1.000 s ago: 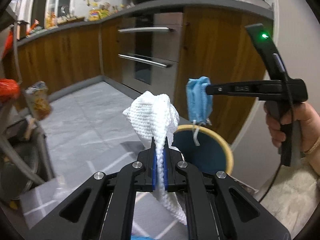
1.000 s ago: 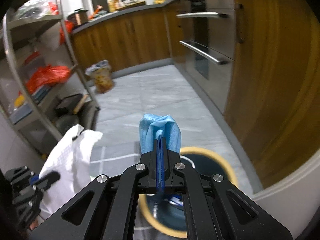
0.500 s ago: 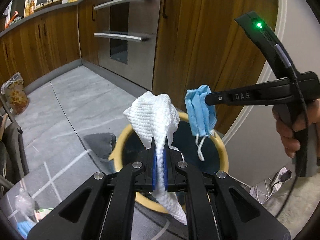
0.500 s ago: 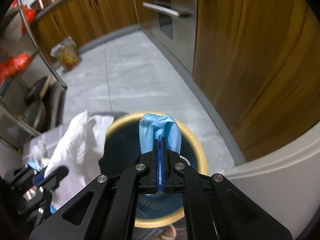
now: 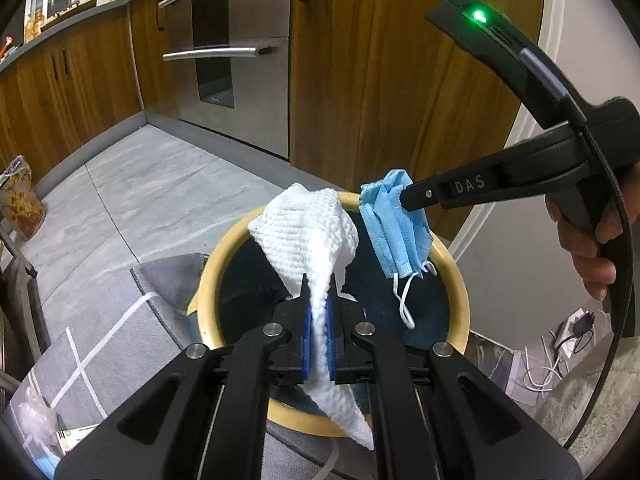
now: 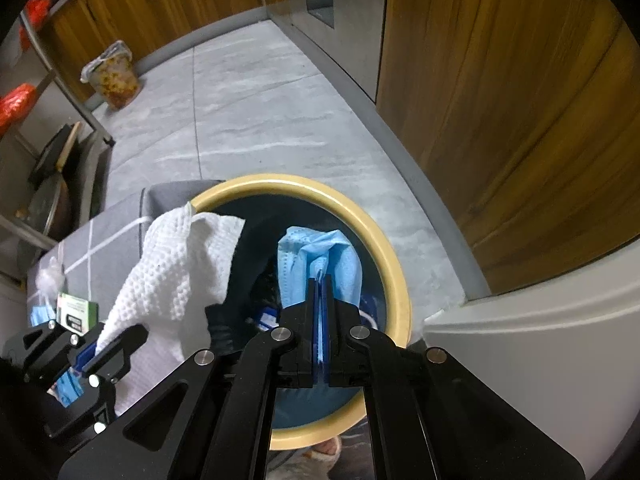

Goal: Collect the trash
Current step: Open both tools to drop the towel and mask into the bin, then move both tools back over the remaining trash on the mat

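My left gripper is shut on a white paper towel and holds it above the round bin, which has a yellow rim and a dark blue inside. My right gripper is shut on a blue face mask, also over the bin. In the left wrist view the right gripper holds the mask just right of the towel, ear loops hanging down. In the right wrist view the left gripper and towel are at lower left. Some items lie inside the bin.
A grey mat lies left of the bin with a small green-white box and other litter on it. Wooden cabinets and an oven stand behind. A metal rack is at left, a white curved wall at right.
Both grippers have moved down and forward, from beside the bin to over its opening, each still holding its item. The bin now fills the middle of both views.
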The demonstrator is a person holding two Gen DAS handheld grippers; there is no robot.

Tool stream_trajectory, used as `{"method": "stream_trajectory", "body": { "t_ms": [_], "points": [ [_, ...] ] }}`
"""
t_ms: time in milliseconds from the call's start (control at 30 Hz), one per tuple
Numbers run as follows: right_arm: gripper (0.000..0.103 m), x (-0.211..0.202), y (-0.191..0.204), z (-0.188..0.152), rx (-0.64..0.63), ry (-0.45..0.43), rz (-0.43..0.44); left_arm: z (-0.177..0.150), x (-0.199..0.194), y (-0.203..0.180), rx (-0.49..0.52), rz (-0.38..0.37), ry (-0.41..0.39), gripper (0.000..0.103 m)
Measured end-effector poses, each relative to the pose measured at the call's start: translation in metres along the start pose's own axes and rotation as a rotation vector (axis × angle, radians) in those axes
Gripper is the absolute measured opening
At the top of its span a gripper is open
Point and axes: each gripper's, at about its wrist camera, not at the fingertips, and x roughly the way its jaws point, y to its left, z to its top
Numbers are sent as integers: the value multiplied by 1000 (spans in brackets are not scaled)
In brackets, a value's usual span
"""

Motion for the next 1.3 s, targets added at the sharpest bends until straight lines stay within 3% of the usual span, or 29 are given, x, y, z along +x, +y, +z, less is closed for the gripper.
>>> {"method": "stream_trajectory", "body": {
  "t_ms": [233, 400, 500, 600, 767, 1033, 1167, 1300],
  "points": [
    [3, 2, -2, 0, 11, 13, 3, -2, 3, 2, 6, 10, 23, 5],
    [5, 2, -1, 0, 10, 11, 8, -3, 5, 5, 1, 22, 30, 12],
    [14, 2, -2, 0, 15, 10, 11, -4, 2, 8, -6, 30, 25, 25],
    [30, 0, -1, 0, 18, 0, 9, -6, -2, 11, -17, 37, 16, 36],
    [49, -4, -3, 1, 40, -16, 7, -9, -10, 18, -34, 54, 8, 45],
    [67, -15, 0, 4, 53, -60, 27, -12, -31, 26, -53, 93, -24, 63],
    [79, -21, 8, 6, 38, -93, 37, -13, -41, 30, -65, 121, -42, 79],
    [84, -32, 16, 7, 26, -143, 33, -16, -57, 35, -68, 160, -66, 89]
  ]
}}
